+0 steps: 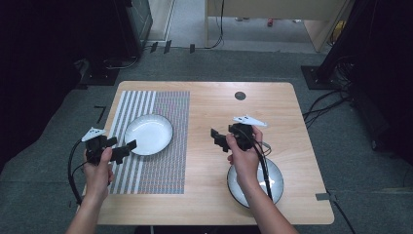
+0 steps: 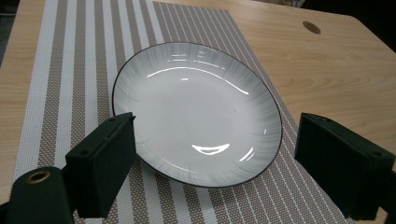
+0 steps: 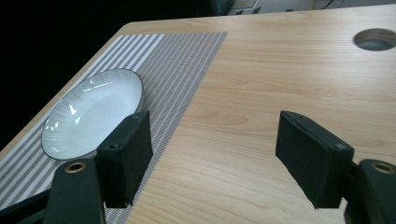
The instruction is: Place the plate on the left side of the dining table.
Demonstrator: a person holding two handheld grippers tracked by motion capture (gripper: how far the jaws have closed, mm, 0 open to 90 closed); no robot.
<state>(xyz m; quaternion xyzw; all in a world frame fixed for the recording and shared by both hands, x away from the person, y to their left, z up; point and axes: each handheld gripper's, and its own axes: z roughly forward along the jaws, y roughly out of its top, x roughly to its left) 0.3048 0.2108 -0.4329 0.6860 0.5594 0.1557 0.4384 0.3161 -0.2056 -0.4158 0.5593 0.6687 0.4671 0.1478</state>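
Two plates are on the table: a white one [image 1: 148,134] sits on the striped mat [image 1: 160,161] at the left, and a second plate [image 1: 277,187] lies on bare wood near the front right edge, partly under the person's right forearm. The left gripper [image 1: 122,148] hangs just beside the white plate's near-left rim with its jaws spread wide and nothing between them; in the left gripper view the plate [image 2: 196,112] lies ahead, between and beyond the two pads, which look apart from it. The right gripper [image 1: 220,139] is held above bare wood between the plates, jaws also wide and empty, aimed across the table [image 3: 289,84] toward the mat [image 3: 182,56] and the far plate [image 3: 91,112]. The step in hand looks like a grasp of the white plate by the left gripper. To do it well, I would lower the hand until one pad can slide under the thin dark rim and the other comes over the top, taking the rim at its nearest point and squarely, not at a corner of the pad. The glaze is shiny and likely slick, so bite deep enough before lifting. The mat may drag along; lift straight up and keep the plate level. The right gripper should stay clear of the path.
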